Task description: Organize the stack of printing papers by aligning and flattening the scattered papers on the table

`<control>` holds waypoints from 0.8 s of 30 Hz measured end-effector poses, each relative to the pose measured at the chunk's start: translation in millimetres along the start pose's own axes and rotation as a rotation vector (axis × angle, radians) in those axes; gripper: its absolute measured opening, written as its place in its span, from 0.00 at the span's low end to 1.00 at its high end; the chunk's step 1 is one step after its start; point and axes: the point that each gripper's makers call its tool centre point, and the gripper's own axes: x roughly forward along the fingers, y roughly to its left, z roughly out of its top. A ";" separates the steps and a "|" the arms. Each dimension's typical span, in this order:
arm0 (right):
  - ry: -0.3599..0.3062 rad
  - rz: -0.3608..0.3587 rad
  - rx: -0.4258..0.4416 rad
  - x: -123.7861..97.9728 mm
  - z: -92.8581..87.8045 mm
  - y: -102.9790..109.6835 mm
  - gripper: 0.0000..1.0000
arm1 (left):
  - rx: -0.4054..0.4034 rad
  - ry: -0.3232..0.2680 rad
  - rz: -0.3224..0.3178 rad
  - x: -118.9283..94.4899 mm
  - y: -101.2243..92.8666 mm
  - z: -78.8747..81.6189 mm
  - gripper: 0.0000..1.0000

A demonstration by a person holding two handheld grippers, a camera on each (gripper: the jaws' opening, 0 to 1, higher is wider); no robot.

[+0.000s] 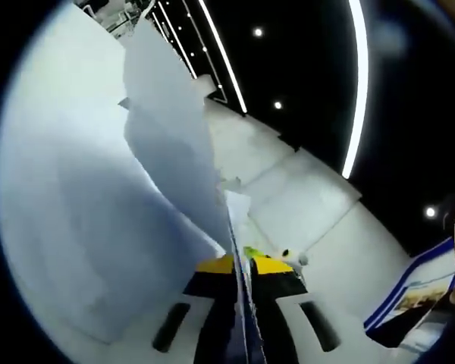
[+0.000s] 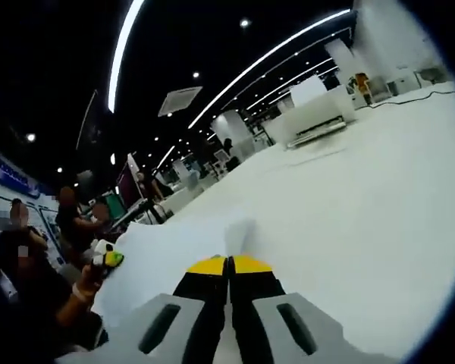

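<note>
In the left gripper view, we see the left gripper (image 1: 241,267) clamped on the edge of the printing papers (image 1: 171,144), which stand lifted on edge. In the right gripper view, the right gripper (image 2: 229,265) pinches the white sheets above the pale worktop (image 2: 379,197).

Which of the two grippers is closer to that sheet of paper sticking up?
Left. The left gripper is shut on the upright paper sheet. The right gripper is clamped on paper too; I cannot tell whether it's the same sheet.
</note>
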 end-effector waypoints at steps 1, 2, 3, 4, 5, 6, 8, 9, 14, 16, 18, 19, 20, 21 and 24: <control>0.013 0.013 -0.008 -1.5 0.1 4.7 0.00 | 0.002 -0.001 0.001 0.2 -0.1 0.0 0.17; 0.027 0.026 -0.017 -3.0 0.2 9.4 0.00 | 0.004 -0.003 0.001 0.3 -0.2 0.0 0.17; 0.040 0.039 -0.025 -4.6 0.3 14.1 0.00 | 0.006 -0.004 0.002 0.5 -0.3 0.1 0.17; 0.054 0.051 -0.034 -6.1 0.5 18.8 0.00 | 0.009 -0.005 0.002 0.7 -0.4 0.1 0.17; 0.090 0.072 -0.069 -7.8 -4.4 24.9 0.00 | 0.010 -0.006 0.001 0.8 -0.6 0.3 0.18; 0.096 0.063 -0.073 -8.4 -4.7 26.0 0.00 | 0.009 -0.007 0.001 0.9 -0.7 0.4 0.18; 0.119 0.104 -0.098 -12.6 -2.1 37.4 0.00 | 0.009 -0.009 -0.006 0.8 -2.2 0.4 0.18; 0.118 0.109 -0.096 -15.0 2.3 40.0 0.00 | 0.007 -0.007 -0.007 0.7 -2.1 0.3 0.18; 0.187 0.238 -0.104 -31.8 9.6 75.5 0.00 | 0.005 -0.010 -0.016 0.2 -3.7 0.4 0.20; 0.228 0.285 -0.095 -40.7 16.1 76.5 0.00 | -0.001 -0.014 -0.017 0.0 -3.7 1.1 0.21; 0.248 0.275 -0.126 -45.9 20.5 70.4 0.00 | -0.004 -0.016 -0.020 -0.2 -3.8 1.6 0.21; 0.258 0.278 -0.122 -47.7 21.3 69.3 0.00 | -0.004 -0.016 -0.021 -0.2 -3.9 2.0 0.21; 0.262 0.283 -0.125 -49.6 21.5 69.3 0.00 | -0.003 -0.017 -0.021 -0.1 -3.7 2.2 0.21; 0.295 0.304 -0.140 -52.6 21.2 64.9 0.00 | -0.005 -0.016 -0.023 0.0 -3.7 2.3 0.21; 0.331 0.334 -0.174 -51.9 25.0 53.6 0.00 | -0.005 -0.013 -0.025 0.3 -3.9 2.0 0.21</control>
